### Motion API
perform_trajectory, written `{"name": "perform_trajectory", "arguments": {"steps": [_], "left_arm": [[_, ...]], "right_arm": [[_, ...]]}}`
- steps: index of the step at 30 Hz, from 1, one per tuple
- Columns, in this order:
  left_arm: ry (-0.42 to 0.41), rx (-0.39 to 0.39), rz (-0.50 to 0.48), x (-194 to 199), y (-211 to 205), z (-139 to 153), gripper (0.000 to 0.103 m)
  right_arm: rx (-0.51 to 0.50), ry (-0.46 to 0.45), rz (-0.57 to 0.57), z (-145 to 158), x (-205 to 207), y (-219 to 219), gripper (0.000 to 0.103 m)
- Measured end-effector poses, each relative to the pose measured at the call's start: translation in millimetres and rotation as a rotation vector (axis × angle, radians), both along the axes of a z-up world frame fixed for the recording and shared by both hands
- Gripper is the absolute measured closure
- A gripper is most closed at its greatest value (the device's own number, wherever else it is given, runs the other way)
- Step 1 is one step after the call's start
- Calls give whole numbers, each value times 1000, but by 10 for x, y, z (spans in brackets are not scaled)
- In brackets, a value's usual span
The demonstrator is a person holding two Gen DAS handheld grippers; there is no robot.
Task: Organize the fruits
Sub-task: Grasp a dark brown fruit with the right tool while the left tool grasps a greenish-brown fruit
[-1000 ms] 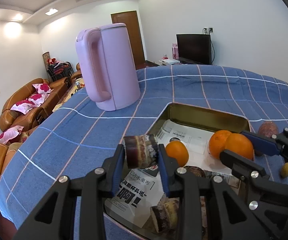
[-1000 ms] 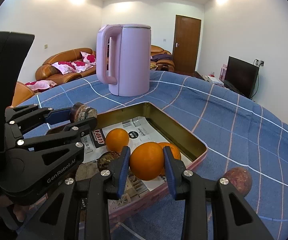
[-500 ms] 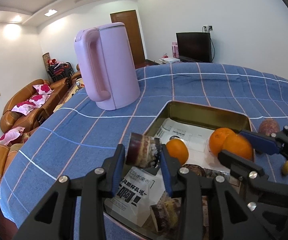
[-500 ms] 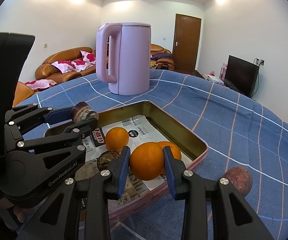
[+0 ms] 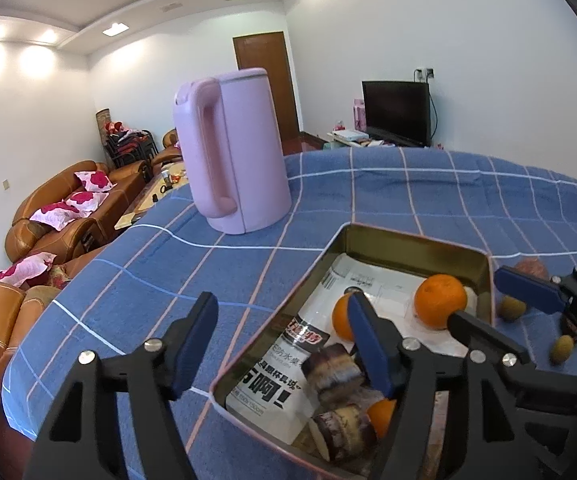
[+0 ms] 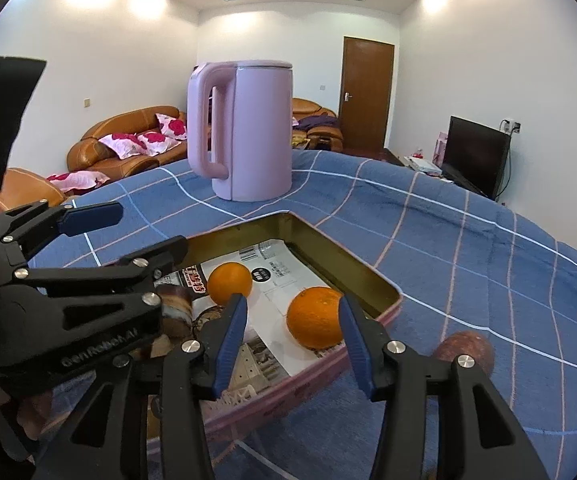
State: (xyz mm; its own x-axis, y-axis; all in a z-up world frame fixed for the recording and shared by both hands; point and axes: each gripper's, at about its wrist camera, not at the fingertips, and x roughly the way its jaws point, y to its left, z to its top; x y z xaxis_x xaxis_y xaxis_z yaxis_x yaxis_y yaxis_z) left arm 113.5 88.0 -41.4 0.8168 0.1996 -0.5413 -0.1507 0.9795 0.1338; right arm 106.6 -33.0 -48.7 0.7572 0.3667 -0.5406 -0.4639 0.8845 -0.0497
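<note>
Blue checked cloth [image 5: 328, 200] carries the tray [image 6: 384, 280]; we find both the left gripper [image 5: 284, 344] and the right gripper [image 6: 292, 340] with jaws just opened and empty, and judge the freed orange [image 6: 315, 317] may roll against the tray wall.

Black plastic hand-held gripper [image 6: 292, 334], blue finger pads [image 6: 230, 338], silver screws, embossed lettering

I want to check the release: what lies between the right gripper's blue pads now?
In the right wrist view, a round orange rests in the gold metal tray between the right gripper's just-opened pads, apparently untouched.

Left gripper [image 5: 280, 336] jaws have just been opening; the striped roll [image 5: 332, 372] now lies in the tin [image 5: 416, 240]. Right gripper [image 6: 292, 340] jaws likewise; its orange [image 6: 316, 316] rests released.
</note>
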Motion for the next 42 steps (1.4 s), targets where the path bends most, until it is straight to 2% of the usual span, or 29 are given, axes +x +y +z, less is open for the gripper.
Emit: {"name": "perform_trajectory", "arguments": {"steps": [4, 9, 14, 18, 25, 38, 39, 40, 42], "left_arm": [[-22, -20, -14, -95, -88, 63, 33], [-38, -33, -67, -177, -327, 98, 33], [-28, -39, -133, -219, -627, 71, 33], [-6, -36, -184, -223, -881, 17, 33], [30, -21, -235, -188, -1187, -87, 33], [64, -18, -262, -148, -1360, -164, 32], [66, -17, -265, -150, -1377, -167, 32], [68, -17, -269, -156, -1398, -169, 32], [69, -13, -279, -166, -1442, -171, 32]], "right_arm": [[15, -22, -35, 85, -128, -224, 53], [16, -45, -126, 168, -328, -754, 53], [14, -4, -279, 144, -394, -1434, 53], [-19, 35, -332, 69, -360, -1681, 53], [-7, 119, -307, -69, -256, -1710, 53], [-14, 287, -214, -320, 49, -1545, 53], [-11, 297, -209, -326, 56, -1553, 56], [-4, 305, -203, -331, 58, -1563, 64], [5, 306, -191, -331, 34, -1570, 64]]}}
